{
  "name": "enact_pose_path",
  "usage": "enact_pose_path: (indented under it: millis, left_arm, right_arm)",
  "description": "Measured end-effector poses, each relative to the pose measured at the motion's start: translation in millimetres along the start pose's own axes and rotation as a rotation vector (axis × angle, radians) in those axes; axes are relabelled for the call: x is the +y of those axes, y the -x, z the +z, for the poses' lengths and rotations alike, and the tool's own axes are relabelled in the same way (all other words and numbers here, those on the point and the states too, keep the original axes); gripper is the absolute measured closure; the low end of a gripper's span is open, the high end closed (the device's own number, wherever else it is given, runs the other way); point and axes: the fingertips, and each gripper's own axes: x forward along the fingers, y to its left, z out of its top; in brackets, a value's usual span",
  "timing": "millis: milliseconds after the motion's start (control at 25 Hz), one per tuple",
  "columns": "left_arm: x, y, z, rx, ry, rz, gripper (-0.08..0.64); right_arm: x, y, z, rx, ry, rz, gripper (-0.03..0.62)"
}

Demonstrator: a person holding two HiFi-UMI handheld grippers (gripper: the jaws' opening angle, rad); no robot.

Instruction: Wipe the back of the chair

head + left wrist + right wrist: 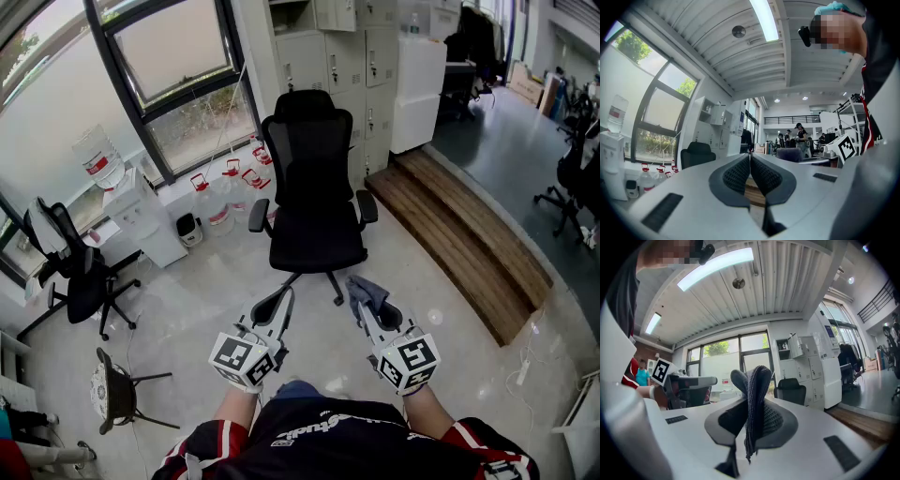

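left arm: held low and close to the body, forearm tucked in near the waist, left gripper (284, 296) aimed forward at the chair (314, 187)
left fingers: fingers (736, 176) pressed together tip to tip, nothing between them
right arm: pretty much the same pose on the other side, right gripper (364, 309) level with the left one, the two a bit apart
right fingers: pinching a dark grey-blue cloth (757, 380); it sticks up past the tips in a fold and a thin end dangles below
chair: black mesh office chair standing on the pale floor (422, 281) ahead of both grippers, not touching either, seat facing the person
writing: marker cubes (244, 359) only carry black-and-white square patterns; there's print on the person's dark shirt (319, 431) but I can't read it; red labels on the water jugs (220, 202) by the window are too small to read
hidden: the rear face of the chair back is turned away; the right fingertips are covered by the cloth in the head view
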Motion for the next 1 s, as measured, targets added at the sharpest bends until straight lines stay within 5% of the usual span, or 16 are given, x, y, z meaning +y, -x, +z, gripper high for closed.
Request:
enact_pose_path:
  millis: [1000]
  left_arm:
    - [-11.2,-8.9,7.3,0.043,0.017,-0.017,0.535]
  right_arm:
    - [-7.4,0.4,-2.4,0.032,-0.035,0.028,0.543]
